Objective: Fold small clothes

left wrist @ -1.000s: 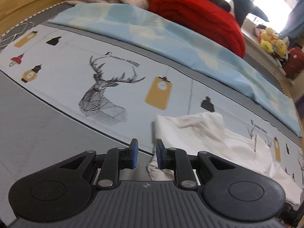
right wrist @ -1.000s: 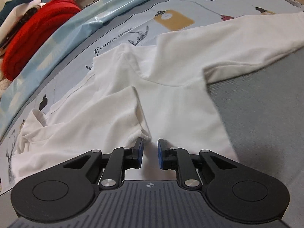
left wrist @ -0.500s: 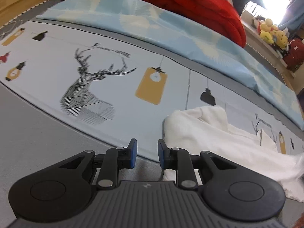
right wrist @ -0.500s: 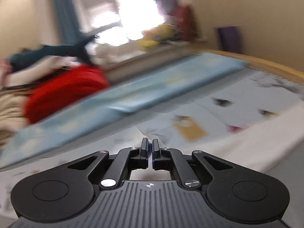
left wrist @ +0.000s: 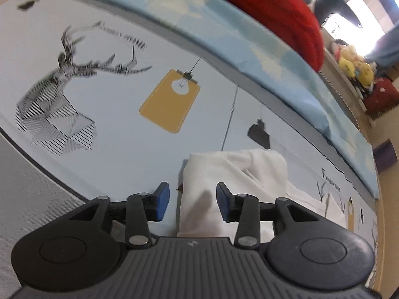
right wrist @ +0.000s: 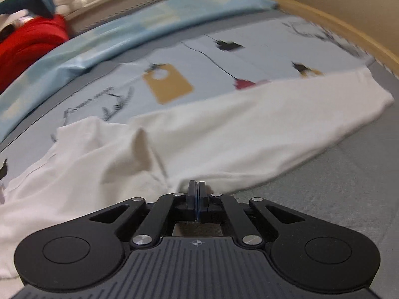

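A small white long-sleeved garment [right wrist: 199, 134] lies on a printed bedsheet. In the right wrist view one sleeve [right wrist: 311, 114] stretches to the right. My right gripper [right wrist: 196, 194] is shut at the garment's near edge; whether cloth is pinched between the pads is hidden. In the left wrist view a bunched sleeve end of the garment [left wrist: 232, 174] lies on the sheet. My left gripper [left wrist: 190, 203] is open, with the sleeve's near edge between its blue pads [left wrist: 162, 200].
The pale blue sheet [left wrist: 112, 114] has deer and lamp prints. A light blue folded quilt [left wrist: 224, 32] and a red blanket [left wrist: 274, 7] lie behind. A wooden bed edge [right wrist: 349, 30] runs at the right. Plush toys [left wrist: 354, 67] sit on a shelf.
My left gripper has opened wider and moved right over the sleeve end. My right gripper has shut, swung up, and come back down at the garment's near edge.
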